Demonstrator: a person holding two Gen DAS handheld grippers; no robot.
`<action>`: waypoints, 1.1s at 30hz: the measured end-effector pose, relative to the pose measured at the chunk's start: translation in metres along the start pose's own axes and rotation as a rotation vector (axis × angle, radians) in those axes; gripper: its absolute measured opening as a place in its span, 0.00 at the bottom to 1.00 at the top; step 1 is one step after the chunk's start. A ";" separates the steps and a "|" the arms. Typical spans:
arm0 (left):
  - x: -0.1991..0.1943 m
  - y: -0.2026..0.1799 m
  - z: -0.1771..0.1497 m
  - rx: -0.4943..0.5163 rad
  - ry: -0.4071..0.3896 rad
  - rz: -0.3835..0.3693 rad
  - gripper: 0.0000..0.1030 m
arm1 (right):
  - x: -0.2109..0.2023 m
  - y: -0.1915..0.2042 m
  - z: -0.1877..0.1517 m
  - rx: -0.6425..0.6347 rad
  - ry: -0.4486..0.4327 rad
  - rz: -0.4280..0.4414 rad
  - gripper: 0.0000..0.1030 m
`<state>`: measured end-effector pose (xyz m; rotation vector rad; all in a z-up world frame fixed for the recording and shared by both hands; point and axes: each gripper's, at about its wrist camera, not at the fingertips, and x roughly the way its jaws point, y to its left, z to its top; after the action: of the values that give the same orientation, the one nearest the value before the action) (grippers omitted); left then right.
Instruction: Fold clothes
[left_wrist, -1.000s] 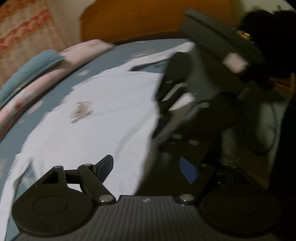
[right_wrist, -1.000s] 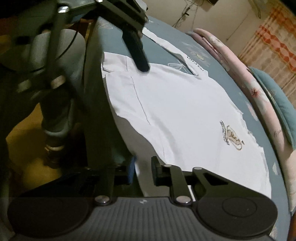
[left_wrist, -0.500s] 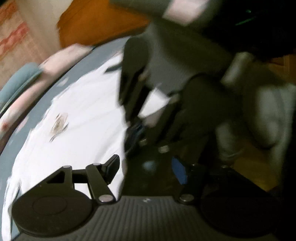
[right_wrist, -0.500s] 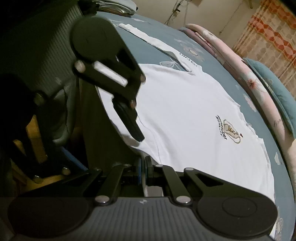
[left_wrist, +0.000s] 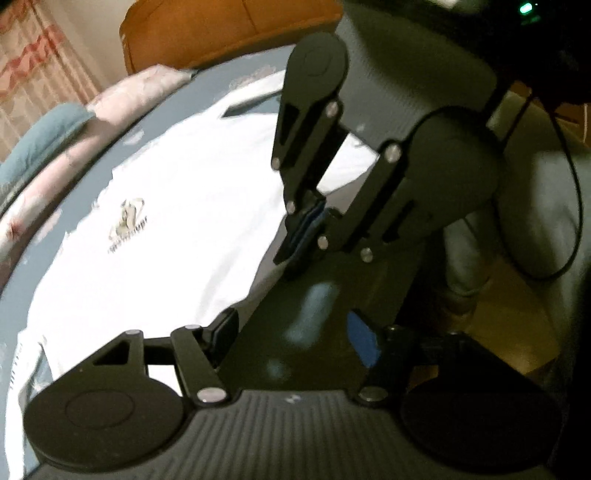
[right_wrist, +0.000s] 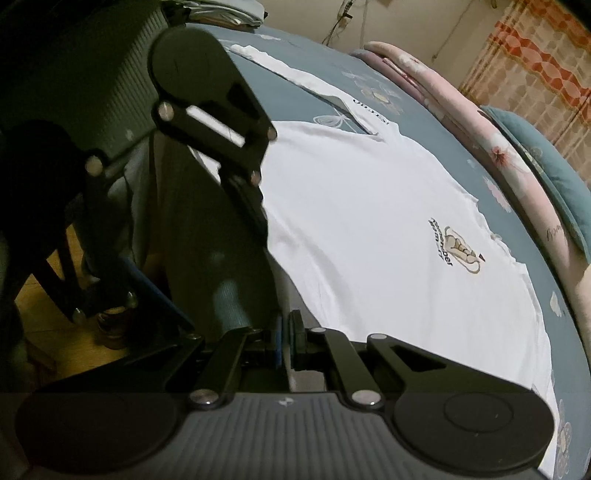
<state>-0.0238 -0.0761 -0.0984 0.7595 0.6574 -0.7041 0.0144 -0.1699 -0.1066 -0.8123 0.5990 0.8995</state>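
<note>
Blue floral bedding (right_wrist: 524, 280) carries a white T-shirt (right_wrist: 369, 236) spread flat, printed side up. At its near hem the right gripper (right_wrist: 285, 334) pinches the cloth, while the left gripper (left_wrist: 295, 332), jaws apart and lately narrowing, straddles the dark bed edge with no cloth between.

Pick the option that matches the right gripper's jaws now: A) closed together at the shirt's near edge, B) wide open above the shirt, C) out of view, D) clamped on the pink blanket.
A: the right gripper has its blue pads nearly touching, at the near hem of the white T-shirt.
</note>
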 end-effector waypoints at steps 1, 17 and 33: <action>0.000 0.000 0.001 0.010 0.007 0.003 0.65 | 0.000 0.001 0.000 -0.001 0.001 0.002 0.04; 0.023 0.011 0.003 0.027 0.051 0.035 0.19 | 0.002 0.003 -0.004 0.009 0.011 -0.003 0.04; 0.010 0.018 -0.017 0.109 0.132 0.106 0.00 | -0.004 -0.002 0.000 0.042 -0.014 0.019 0.03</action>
<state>-0.0086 -0.0567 -0.1085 0.9411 0.6973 -0.5993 0.0138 -0.1722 -0.1032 -0.7634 0.6120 0.9063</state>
